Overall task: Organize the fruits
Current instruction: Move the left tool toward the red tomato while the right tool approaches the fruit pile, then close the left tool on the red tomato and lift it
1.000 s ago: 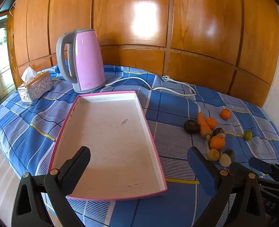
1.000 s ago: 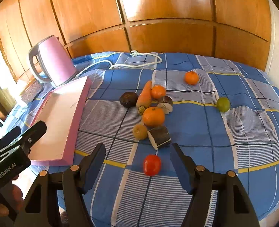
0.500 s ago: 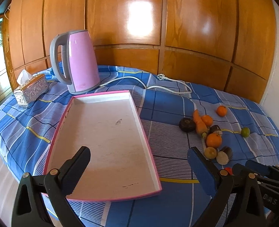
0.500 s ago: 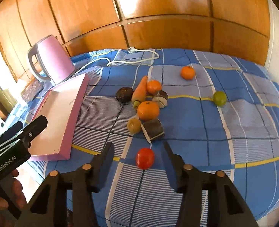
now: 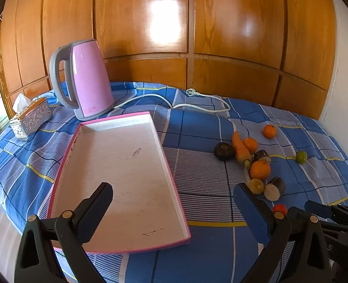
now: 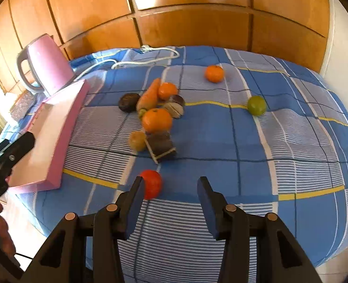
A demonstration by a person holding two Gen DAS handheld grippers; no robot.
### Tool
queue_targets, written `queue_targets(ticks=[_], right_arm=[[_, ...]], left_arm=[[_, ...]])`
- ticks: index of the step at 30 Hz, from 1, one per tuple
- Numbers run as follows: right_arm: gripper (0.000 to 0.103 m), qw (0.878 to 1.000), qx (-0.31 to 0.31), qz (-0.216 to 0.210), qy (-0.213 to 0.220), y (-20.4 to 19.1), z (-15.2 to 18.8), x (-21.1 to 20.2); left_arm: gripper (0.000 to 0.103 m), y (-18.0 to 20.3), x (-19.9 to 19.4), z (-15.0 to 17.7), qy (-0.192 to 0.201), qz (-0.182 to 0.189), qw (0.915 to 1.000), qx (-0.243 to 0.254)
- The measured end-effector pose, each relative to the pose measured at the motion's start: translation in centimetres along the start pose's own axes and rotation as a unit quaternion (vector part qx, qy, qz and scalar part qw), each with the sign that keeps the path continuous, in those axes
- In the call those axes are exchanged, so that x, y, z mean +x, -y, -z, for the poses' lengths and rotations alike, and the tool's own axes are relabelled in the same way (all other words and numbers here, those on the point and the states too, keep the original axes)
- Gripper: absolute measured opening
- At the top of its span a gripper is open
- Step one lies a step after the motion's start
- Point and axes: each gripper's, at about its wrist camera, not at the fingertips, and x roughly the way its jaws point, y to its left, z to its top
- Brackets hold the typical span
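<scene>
A pink-rimmed white tray (image 5: 126, 165) lies on the blue checked cloth; it also shows in the right wrist view (image 6: 63, 127). Fruits and vegetables lie in a cluster to its right: a large orange (image 6: 157, 120), a carrot (image 6: 149, 95), a dark avocado (image 6: 128, 102), a yellowish fruit (image 6: 137, 140), cut dark pieces (image 6: 161, 145), a far orange (image 6: 214, 73), a green lime (image 6: 256, 105). My right gripper (image 6: 170, 185) is open, low over the cloth, with a red tomato (image 6: 152, 184) just inside its left finger. My left gripper (image 5: 171, 200) is open and empty over the tray's near end.
A pink kettle (image 5: 86, 80) stands behind the tray, its white cord (image 5: 174, 101) trailing across the cloth. A silver tissue box (image 5: 30, 118) sits at far left. Wooden panels back the table. The cloth's front edge drops off close to both grippers.
My right gripper has moved forward and down toward the red tomato, its fingers narrowing; the tomato now sits by the left finger. The left gripper has drifted slightly, still open.
</scene>
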Motion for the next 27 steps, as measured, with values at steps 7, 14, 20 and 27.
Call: queue_targets(ticks=[7,14,20,27], right_arm=[[0.047,0.999,0.009,0.028,-0.017,1.3,0.6,0.9],[0.047,0.998,0.004,0.053,-0.015,2.0,1.2,1.5],[0.047,0.999,0.008,0.048,-0.021,2.4,1.2,1.7],[0.048,0.999,0.020,0.032,-0.024,2.9,1.2,1.5]], left_arm=[[0.102,0.6,0.5,0.1,-0.007,0.007,0.9999,0.011],[0.102,1.1,0.8,0.1,-0.012,0.013,0.9997,0.018],[0.102,2.0,0.9,-0.1,-0.013,0.036,0.9985,0.040],[0.087,3.6,1.8,-0.2,-0.039,0.109,0.9910,0.068]])
